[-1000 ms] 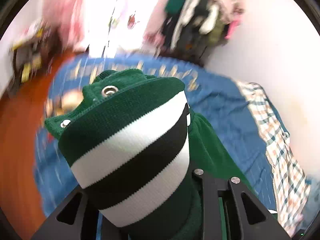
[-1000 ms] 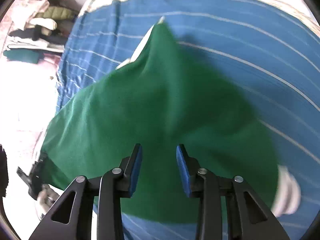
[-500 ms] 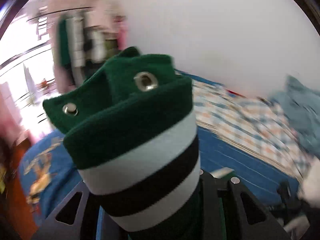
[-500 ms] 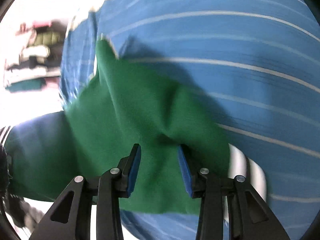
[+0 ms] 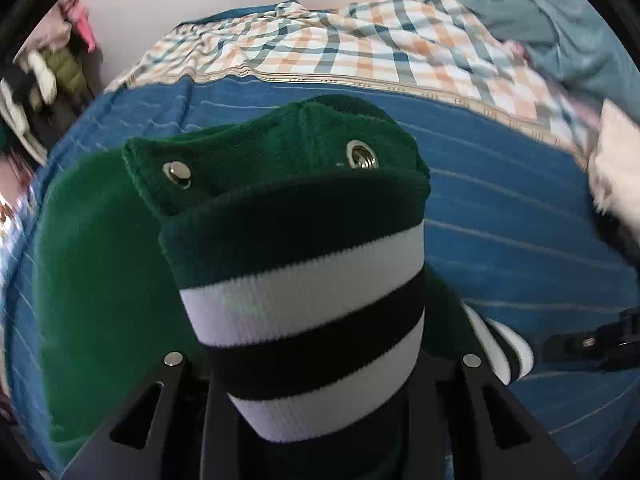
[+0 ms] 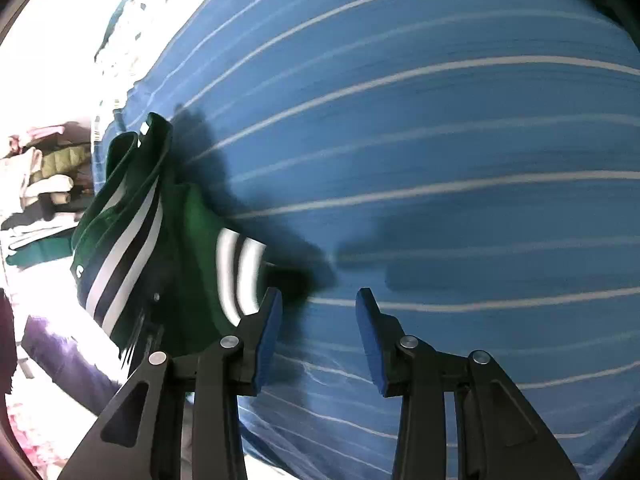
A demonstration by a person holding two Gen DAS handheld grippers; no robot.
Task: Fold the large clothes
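A green jacket (image 5: pixel 100 280) with a white-and-black striped rib band (image 5: pixel 308 328) and metal snaps fills the left wrist view. My left gripper (image 5: pixel 316 368) is shut on this striped band; the fingertips are hidden by the cloth. The rest of the jacket hangs down to the left over the blue striped bedsheet (image 5: pixel 500 208). In the right wrist view the jacket (image 6: pixel 132 248) hangs bunched at the left, with a striped cuff (image 6: pixel 238 276) beside my left fingertip. My right gripper (image 6: pixel 318 300) is open and empty above the blue sheet (image 6: pixel 440 140).
A checked orange-and-blue blanket (image 5: pixel 360 48) and a grey-blue garment (image 5: pixel 560 28) lie at the far side of the bed. A white cloth (image 5: pixel 616 168) lies at the right. Piled clothes (image 6: pixel 44 184) stand beyond the bed's left end.
My left gripper has swung with the striped band from facing the room to facing across the bed. My right gripper has come off the green cloth, which now hangs to its left.
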